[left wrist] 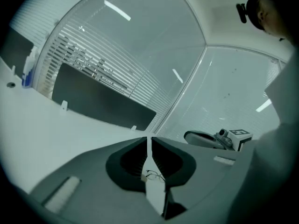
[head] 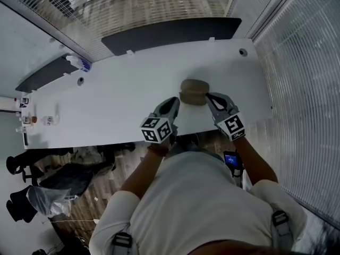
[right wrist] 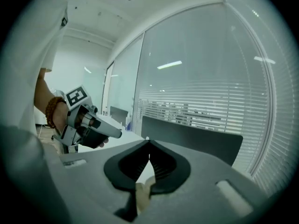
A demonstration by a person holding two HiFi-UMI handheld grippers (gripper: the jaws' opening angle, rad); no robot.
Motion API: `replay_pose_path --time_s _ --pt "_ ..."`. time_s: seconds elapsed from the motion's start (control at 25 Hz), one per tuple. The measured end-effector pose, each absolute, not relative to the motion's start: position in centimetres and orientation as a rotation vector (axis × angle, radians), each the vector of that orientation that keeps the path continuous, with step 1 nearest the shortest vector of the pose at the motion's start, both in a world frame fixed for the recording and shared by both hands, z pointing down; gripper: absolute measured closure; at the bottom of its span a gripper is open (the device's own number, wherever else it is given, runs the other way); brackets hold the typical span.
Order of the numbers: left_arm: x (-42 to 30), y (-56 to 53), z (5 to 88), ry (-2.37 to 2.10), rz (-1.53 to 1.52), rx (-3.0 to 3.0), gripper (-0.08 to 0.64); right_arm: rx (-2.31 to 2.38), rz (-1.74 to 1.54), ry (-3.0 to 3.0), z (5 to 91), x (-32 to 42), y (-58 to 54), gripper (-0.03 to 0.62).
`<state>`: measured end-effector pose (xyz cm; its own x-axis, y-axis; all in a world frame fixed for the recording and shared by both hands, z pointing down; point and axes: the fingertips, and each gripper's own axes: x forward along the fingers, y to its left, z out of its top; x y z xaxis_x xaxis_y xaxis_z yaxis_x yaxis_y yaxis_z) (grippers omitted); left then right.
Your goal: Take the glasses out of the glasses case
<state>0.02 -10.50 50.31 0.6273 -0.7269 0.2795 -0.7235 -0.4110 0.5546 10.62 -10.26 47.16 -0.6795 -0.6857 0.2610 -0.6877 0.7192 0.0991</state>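
A tan glasses case (head: 194,92) lies on the white table (head: 122,94) near its front edge. Both grippers hover side by side above it, close to the person's body. The left gripper (head: 175,102) points over the case's left end, the right gripper (head: 209,96) over its right end. In the left gripper view the left gripper (left wrist: 149,141) has its jaws drawn together to a thin slit, nothing held; thin wire-frame glasses (left wrist: 155,175) show below on the table. The right gripper (right wrist: 149,143) is shut and empty, with the case (right wrist: 145,188) showing under its jaws.
A dark partition panel (head: 170,33) runs along the table's far edge, with another (head: 48,73) at the left. A blue-capped bottle (head: 79,64) and small items (head: 48,120) sit far left. Glass walls with blinds surround the table. Office chairs (head: 21,163) stand lower left.
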Motion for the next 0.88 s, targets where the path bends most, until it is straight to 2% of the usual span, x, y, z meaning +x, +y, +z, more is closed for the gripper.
replay_pose_path --time_s 0.24,0.44,0.88 --pt "-1.7 -9.9 43.6 -1.157 -0.153 2.301 0.557 1.074 -0.085 -2.831 39.2 7.0 -8.8 0.589" --pt "-1.7 -8.8 37.9 -1.142 -0.233 2.426 0.557 1.062 -0.109 -2.927 33.3 5.0 -7.9 0.589" --pt "-2.0 -4.9 28.9 -1.135 -0.284 2.681 0.557 1.018 -0.084 -3.038 26.1 2.2 -4.3 0.591"
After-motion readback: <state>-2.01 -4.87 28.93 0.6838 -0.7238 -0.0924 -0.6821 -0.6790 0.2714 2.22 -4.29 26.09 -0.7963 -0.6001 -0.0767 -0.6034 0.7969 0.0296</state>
